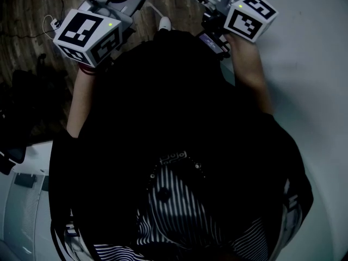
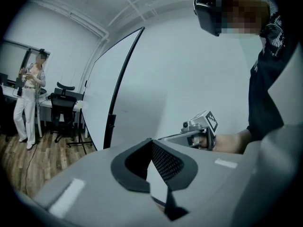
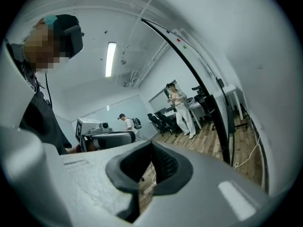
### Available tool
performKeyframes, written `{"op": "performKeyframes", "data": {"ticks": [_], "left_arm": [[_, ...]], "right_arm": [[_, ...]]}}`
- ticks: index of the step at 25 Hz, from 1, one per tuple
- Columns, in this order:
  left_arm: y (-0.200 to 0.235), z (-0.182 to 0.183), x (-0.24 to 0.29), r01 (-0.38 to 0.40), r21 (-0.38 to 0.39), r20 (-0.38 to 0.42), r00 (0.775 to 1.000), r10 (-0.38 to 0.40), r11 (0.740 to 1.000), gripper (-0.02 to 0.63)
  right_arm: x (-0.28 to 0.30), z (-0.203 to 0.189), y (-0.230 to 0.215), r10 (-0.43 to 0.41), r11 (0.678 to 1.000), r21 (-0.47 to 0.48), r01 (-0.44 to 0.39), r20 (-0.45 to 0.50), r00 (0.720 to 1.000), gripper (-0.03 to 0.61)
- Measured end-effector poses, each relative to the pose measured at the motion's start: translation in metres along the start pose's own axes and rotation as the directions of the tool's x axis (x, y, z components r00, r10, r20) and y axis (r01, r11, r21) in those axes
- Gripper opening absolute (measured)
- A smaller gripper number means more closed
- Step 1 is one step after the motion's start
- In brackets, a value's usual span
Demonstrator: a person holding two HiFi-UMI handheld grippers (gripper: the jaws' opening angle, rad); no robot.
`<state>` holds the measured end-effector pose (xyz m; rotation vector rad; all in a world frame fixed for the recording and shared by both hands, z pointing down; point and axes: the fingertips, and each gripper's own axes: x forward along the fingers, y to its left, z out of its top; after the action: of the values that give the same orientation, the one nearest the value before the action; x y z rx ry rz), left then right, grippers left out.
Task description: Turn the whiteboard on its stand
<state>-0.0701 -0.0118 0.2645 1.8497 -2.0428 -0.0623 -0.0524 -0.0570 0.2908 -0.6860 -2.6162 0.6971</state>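
Observation:
The whiteboard fills the right of the left gripper view, with its black frame edge curving up and its stand post below. In the right gripper view the board is at the right, its frame edge running down to the wood floor. My left gripper is shut with nothing between its pads. My right gripper is also shut and empty. In the head view the left marker cube and the right marker cube are held in front of my dark torso; the jaw tips are cut off at the top edge.
A person in light clothes stands by desks and office chairs behind the board. Another person with a backpack is further back. A cable lies on the floor near the stand. A white case sits at my lower left.

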Motion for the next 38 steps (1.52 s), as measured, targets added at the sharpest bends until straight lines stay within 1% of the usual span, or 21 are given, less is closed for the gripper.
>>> {"op": "performKeyframes", "data": {"ticks": [7, 15, 20, 23, 29, 33, 38], "left_arm": [[0.004, 0.015, 0.004, -0.017, -0.021, 0.012, 1.0, 0.018, 1.0, -0.002], [0.001, 0.004, -0.007, -0.033, -0.047, -0.019, 0.999, 0.032, 0.998, -0.002], [0.003, 0.004, -0.007, -0.026, -0.066, 0.003, 1.0, 0.027, 0.997, -0.002], [0.004, 0.007, 0.002, 0.005, -0.039, 0.014, 1.0, -0.004, 0.999, -0.002], [0.0, 0.02, 0.016, 0.07, 0.045, 0.038, 0.997, -0.071, 0.997, -0.003], [0.003, 0.019, 0.023, 0.101, 0.064, 0.039, 0.994, -0.104, 0.993, -0.003], [0.0, 0.029, 0.027, 0.131, 0.075, 0.07, 0.988, -0.136, 0.989, -0.002]], "right_arm": [[0.001, 0.002, -0.002, 0.034, 0.999, 0.011, -0.034, -0.017, 0.999, 0.002], [0.0, 0.0, -0.001, 0.031, 0.999, 0.042, -0.031, -0.005, 1.0, 0.002], [0.0, 0.002, 0.003, 0.029, 1.0, 0.013, -0.029, -0.021, 0.999, 0.002], [-0.001, 0.005, 0.003, 0.007, 1.0, -0.019, -0.007, -0.008, 1.0, 0.002], [-0.007, 0.01, 0.005, -0.061, 0.997, -0.053, 0.064, 0.061, 0.996, 0.002], [-0.012, 0.017, 0.002, -0.098, 0.991, -0.079, 0.106, 0.1, 0.99, 0.002], [-0.017, 0.021, 0.004, -0.136, 0.985, -0.089, 0.148, 0.129, 0.982, 0.002]]}}
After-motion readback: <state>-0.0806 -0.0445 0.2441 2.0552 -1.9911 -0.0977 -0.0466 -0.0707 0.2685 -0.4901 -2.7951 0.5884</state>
